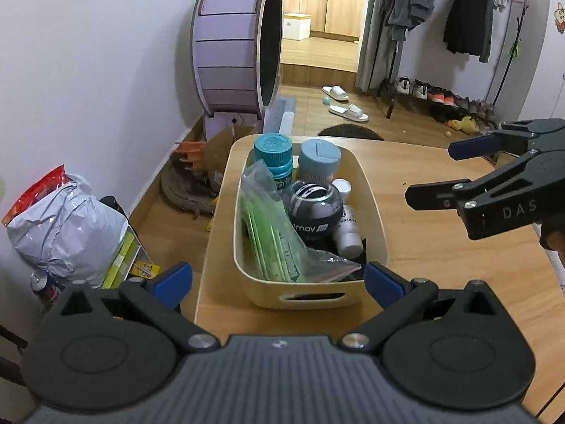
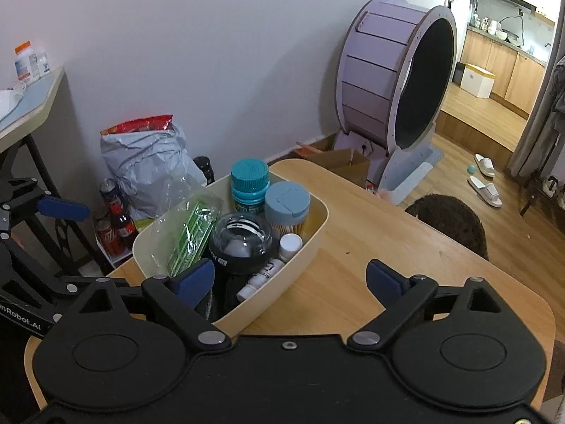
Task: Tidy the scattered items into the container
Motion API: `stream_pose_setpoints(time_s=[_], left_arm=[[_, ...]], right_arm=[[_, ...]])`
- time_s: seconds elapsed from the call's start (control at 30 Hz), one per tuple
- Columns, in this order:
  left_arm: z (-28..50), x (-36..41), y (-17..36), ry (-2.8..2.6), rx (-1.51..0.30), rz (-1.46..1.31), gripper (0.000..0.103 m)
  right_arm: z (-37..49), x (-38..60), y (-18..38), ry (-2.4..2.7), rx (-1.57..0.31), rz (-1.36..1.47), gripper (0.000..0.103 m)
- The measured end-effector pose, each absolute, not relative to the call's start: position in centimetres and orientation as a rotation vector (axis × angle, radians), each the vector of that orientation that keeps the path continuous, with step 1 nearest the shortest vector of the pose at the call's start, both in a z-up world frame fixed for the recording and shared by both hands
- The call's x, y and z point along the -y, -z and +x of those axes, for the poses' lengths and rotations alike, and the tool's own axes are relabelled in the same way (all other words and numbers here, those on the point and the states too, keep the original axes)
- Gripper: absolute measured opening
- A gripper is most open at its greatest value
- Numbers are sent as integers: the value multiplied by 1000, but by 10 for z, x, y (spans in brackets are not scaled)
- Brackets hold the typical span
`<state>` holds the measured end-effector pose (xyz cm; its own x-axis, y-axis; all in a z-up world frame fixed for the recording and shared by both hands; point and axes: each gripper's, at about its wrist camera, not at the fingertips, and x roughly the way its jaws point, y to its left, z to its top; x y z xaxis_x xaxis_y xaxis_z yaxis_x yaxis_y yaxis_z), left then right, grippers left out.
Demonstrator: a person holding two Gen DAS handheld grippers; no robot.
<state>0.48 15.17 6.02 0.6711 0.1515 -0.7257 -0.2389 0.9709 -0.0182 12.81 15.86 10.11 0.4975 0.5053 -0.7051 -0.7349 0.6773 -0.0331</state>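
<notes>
The cream container sits on the wooden surface at twelve o'clock from the left gripper, packed with bottles and a green packet. Both the left and right gripper have jaws spread, gripping nothing.

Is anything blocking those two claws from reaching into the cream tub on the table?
Nothing visible does. The left gripper and right gripper both hang open near the cream tub, whose top is uncovered. No loose item shows on the wooden table.
</notes>
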Motion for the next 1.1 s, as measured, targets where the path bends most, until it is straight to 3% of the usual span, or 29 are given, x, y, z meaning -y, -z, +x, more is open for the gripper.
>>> stream_pose_setpoints(time_s=[1.1], left_arm=[[5, -141, -63, -219, -862, -58, 103]], right_arm=[[118, -162, -104, -767, -805, -529, 94]])
